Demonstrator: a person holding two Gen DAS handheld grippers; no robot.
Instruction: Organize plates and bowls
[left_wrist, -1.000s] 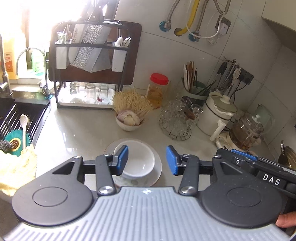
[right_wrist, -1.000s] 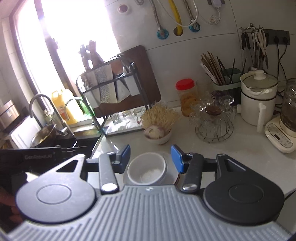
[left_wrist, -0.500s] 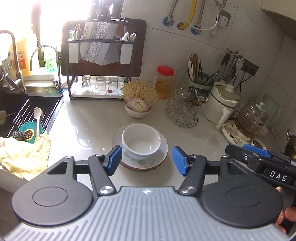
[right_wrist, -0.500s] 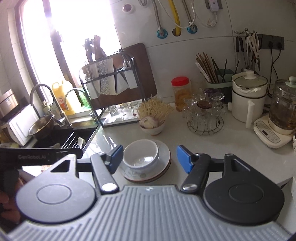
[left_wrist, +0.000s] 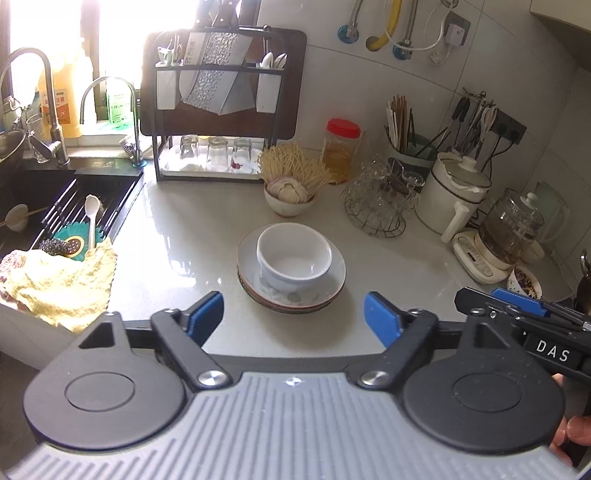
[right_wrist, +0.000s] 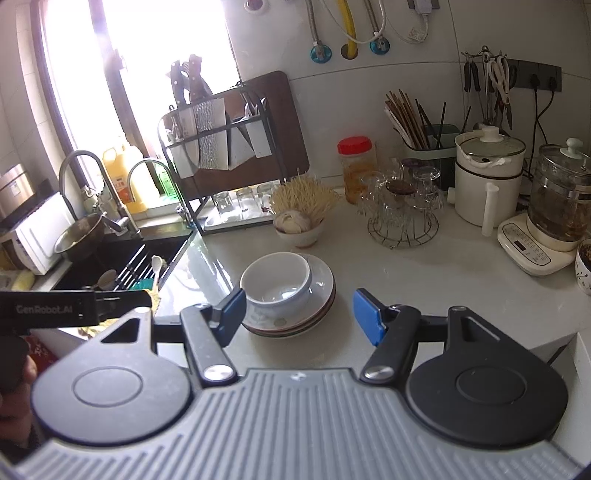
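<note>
- Pale glossy kitchen surface (left_wrist: 192, 229) carries a white ceramic bowl (left_wrist: 293, 256) nested on stacked round plates (left_wrist: 291, 291), apparently for tidy storage.
- Left claw (left_wrist: 293, 317) has just been opening, wide and empty; right claw (right_wrist: 299, 314) gapes empty near the stack.

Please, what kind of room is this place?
Most likely a home kitchen: a sink with a tap, a rack of drinking glasses, and a white bowl on stacked plates.
</note>
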